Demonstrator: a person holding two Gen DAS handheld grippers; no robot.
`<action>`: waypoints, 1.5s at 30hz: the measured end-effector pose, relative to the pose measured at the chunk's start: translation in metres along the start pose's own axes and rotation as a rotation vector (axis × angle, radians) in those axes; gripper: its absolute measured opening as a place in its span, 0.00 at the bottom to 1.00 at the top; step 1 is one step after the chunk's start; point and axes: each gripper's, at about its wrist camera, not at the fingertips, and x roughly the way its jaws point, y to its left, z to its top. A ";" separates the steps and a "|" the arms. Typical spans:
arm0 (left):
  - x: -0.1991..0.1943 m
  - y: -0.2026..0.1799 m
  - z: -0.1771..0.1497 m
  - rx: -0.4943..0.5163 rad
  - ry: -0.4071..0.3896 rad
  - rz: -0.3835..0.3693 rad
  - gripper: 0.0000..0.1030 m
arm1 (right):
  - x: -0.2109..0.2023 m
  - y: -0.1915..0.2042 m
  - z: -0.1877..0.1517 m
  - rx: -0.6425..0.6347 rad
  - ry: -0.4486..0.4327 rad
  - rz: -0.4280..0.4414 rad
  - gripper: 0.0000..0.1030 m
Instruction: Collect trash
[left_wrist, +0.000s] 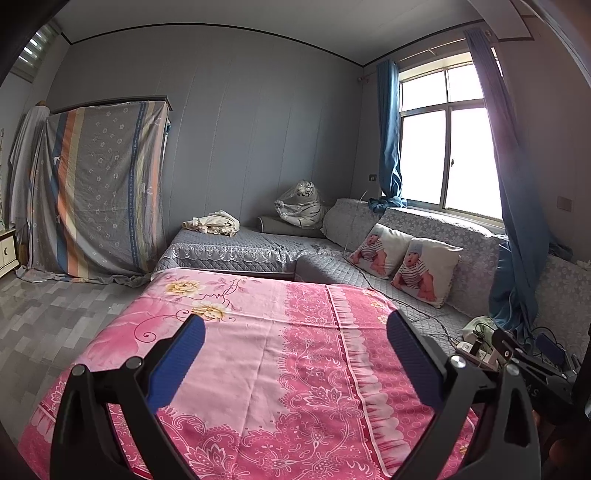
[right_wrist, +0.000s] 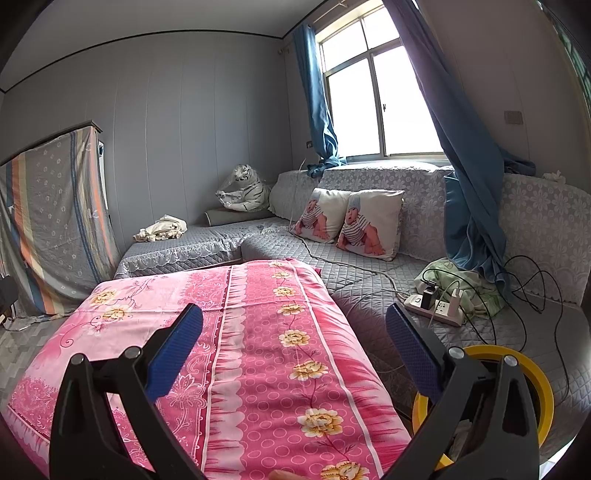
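Observation:
My left gripper (left_wrist: 295, 347) is open above the table covered by a pink floral cloth (left_wrist: 258, 350), nothing between its blue pads. My right gripper (right_wrist: 293, 343) is also open over the same pink cloth (right_wrist: 258, 350), near its right edge. A yellow round bin (right_wrist: 532, 373) stands low at the right, beside the table and partly hidden behind my right finger; something pale lies inside it. No loose trash shows on the cloth. The other gripper's black body (left_wrist: 532, 365) shows at the right edge of the left wrist view.
A grey corner sofa (right_wrist: 369, 280) wraps around the table, with two baby-print cushions (right_wrist: 351, 225), a power strip with chargers and cables (right_wrist: 436, 306), a green cloth (right_wrist: 469, 288), a crumpled beige cloth (left_wrist: 214, 223) and a wrapped tiger toy (left_wrist: 301, 205). A striped sheet covers a wardrobe (left_wrist: 99, 192).

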 end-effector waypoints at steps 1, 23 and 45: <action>0.000 0.000 0.000 0.002 0.000 -0.001 0.92 | 0.000 0.000 0.000 0.000 0.000 -0.001 0.92; 0.005 -0.002 -0.003 -0.005 0.022 -0.029 0.92 | 0.003 -0.002 -0.004 0.009 0.002 -0.008 0.92; 0.009 -0.005 -0.007 -0.001 0.041 -0.043 0.92 | 0.008 -0.006 -0.006 0.025 0.028 -0.015 0.92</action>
